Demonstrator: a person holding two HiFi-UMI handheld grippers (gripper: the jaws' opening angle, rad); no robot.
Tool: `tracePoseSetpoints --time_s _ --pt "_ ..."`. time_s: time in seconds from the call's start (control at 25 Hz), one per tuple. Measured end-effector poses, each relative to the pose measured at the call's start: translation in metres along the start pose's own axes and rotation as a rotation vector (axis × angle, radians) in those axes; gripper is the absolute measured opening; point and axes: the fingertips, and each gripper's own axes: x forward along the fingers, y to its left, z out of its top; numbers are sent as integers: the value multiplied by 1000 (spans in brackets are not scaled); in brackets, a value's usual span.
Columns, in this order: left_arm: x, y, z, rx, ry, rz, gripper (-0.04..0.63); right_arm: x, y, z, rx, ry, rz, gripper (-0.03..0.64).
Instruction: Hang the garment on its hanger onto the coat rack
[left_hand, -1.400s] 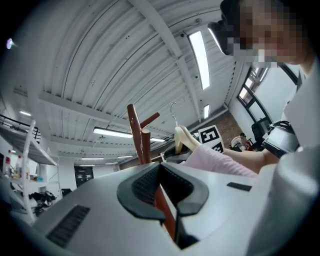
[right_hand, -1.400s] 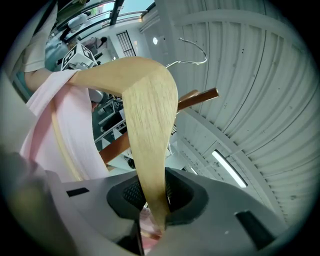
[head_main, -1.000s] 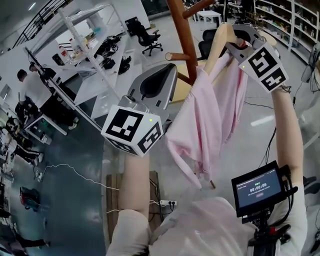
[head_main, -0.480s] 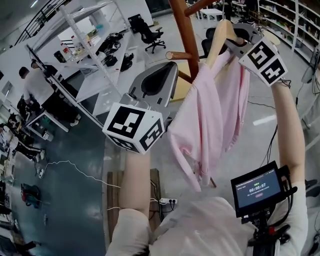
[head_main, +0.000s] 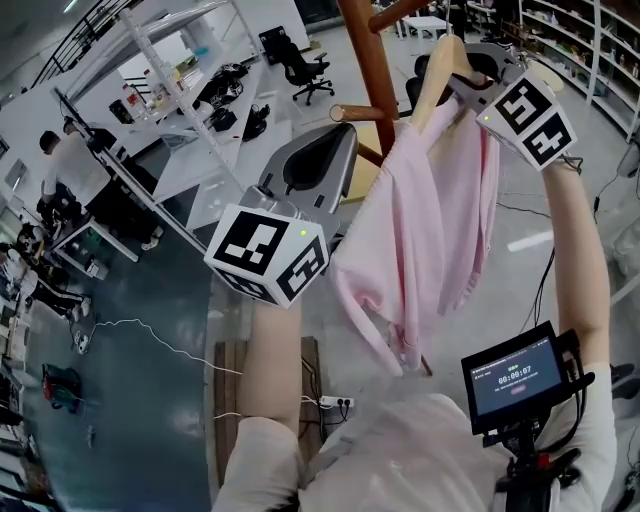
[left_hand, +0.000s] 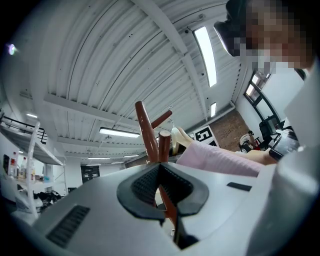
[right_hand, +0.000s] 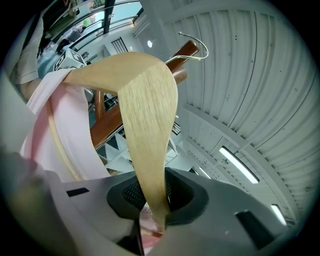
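A pink garment (head_main: 420, 230) hangs from a pale wooden hanger (head_main: 440, 72) right beside the brown coat rack's post (head_main: 362, 55) and its peg (head_main: 350, 112). My right gripper (head_main: 470, 88) is held high and is shut on one arm of the hanger (right_hand: 150, 115). In the right gripper view the metal hook (right_hand: 197, 47) lies close to a brown peg (right_hand: 182, 52); I cannot tell whether it rests on it. My left gripper (head_main: 335, 140) is lower, left of the garment, shut with nothing in it and pointing at the post (left_hand: 145, 130).
A small monitor (head_main: 515, 375) is mounted at my lower right. White desks (head_main: 200, 150) and an office chair (head_main: 300, 65) stand behind the rack. People (head_main: 65, 170) are at the far left. A power strip (head_main: 335, 405) and cables lie on the floor below.
The right gripper with the hanger and garment has risen slightly toward the rack. The left gripper has hardly moved.
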Motion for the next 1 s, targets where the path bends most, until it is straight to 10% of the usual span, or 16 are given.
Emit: tracePoseSetpoints --time_s 1.0 --pt "-38 17 -56 -52 86 84 6 49 76 -3 30 -20 96 75"
